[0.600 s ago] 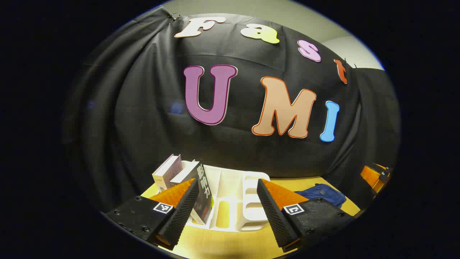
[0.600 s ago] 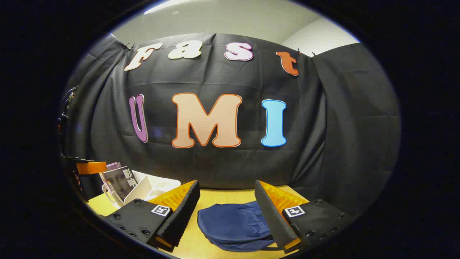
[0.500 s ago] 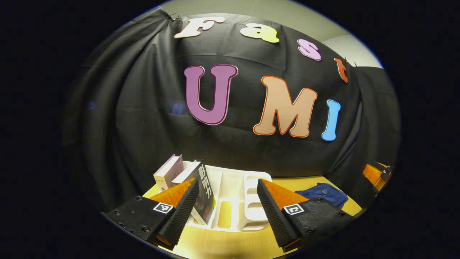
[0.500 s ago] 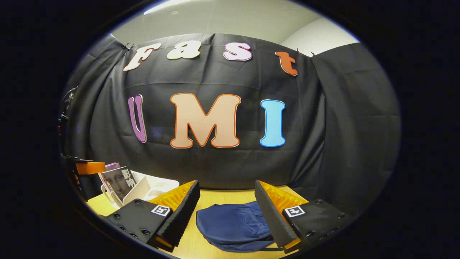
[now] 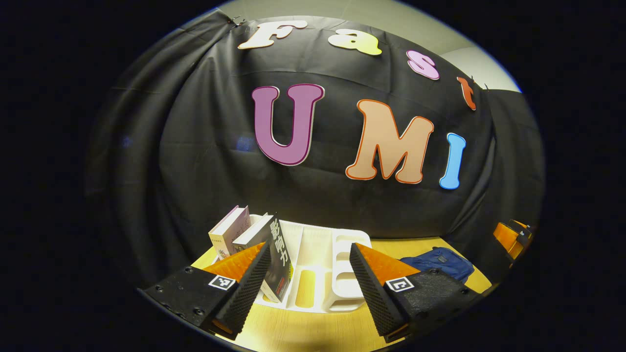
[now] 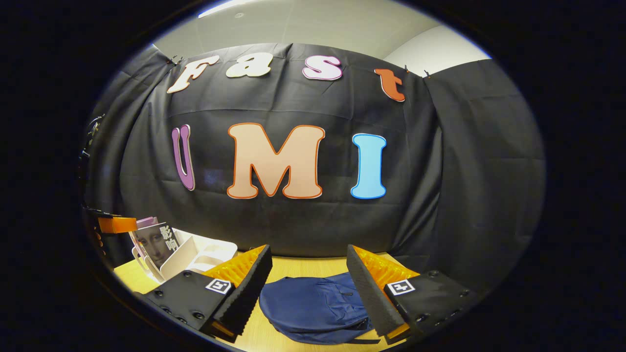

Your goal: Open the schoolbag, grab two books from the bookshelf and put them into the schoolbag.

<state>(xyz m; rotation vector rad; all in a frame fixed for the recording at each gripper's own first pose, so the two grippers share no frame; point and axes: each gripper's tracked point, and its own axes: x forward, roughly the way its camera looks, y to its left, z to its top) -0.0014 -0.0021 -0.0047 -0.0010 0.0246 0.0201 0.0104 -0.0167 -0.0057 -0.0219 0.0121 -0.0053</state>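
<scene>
while the schoolbag point(image 6: 315, 305) is lying shut on the table point(image 6: 293, 266) at my right gripper's point(image 6: 308, 283) twelve o'clock, i'm holding both grippers spread and empty; opening comes next, books point(image 5: 274, 247) waiting at the left gripper's point(image 5: 309, 278) eleven.

**Gripper poised over closed schoolbag**

The right gripper point(image 6: 308, 288) hangs above a wooden table point(image 6: 298, 264), its fingers spread wide with nothing between them. A navy schoolbag point(image 6: 313, 308) lies flat on the table beneath, looking zipped shut. At far left, a white bookshelf point(image 6: 195, 252) holds a dark book point(image 6: 159, 244) leaning in its slot, a pale one behind it. Black cloth point(image 6: 464, 171) drapes the booth behind.
</scene>
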